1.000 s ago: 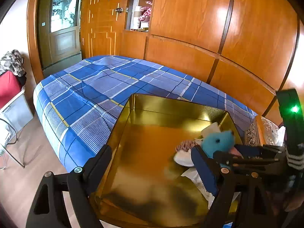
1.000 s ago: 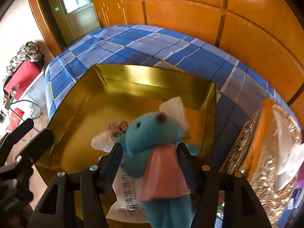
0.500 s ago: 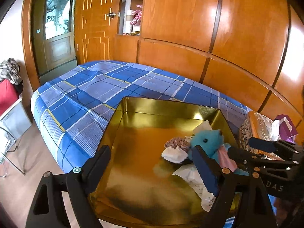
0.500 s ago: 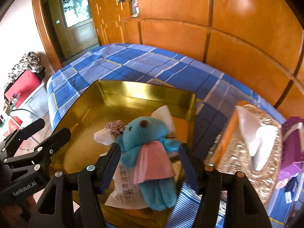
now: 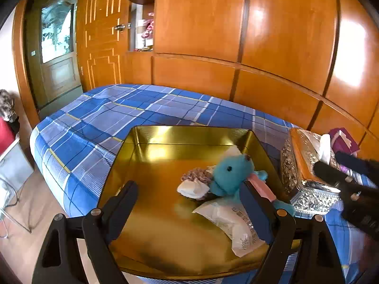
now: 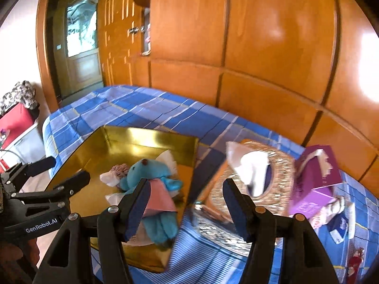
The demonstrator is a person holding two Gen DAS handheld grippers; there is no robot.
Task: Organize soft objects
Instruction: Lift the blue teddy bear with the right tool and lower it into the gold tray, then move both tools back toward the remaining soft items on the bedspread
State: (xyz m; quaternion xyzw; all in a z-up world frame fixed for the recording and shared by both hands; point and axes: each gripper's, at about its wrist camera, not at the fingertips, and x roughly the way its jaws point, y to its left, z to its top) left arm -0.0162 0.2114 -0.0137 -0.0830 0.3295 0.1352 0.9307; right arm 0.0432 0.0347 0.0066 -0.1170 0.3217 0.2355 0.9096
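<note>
Writing: "GenRobot.AI" in white on your left gripper [image 6: 68,172]'s body; the white packet [image 5: 233,222] carries print too small to read.
Plush toy: the blue plush toy [image 6: 154,189] in a pink dress lies on its back in the gold tray [image 5: 165,137], at the tray's right side.
Toy axis: head toward the tray's far wall, legs toward the near right corner, resting over the packet.
Neighbours: a crumpled tissue [image 5: 193,188] and a pinkish scrunchie [image 5: 197,175] touch its head.
Left gripper: you hold it angled down over the tray, jaws spread wide, nothing between them.
Right gripper [image 6: 187,210]: you hold it tilted down above the tray's right edge and the glittery tissue box [image 6: 272,165]; jaws apart, pinching nothing.
</note>
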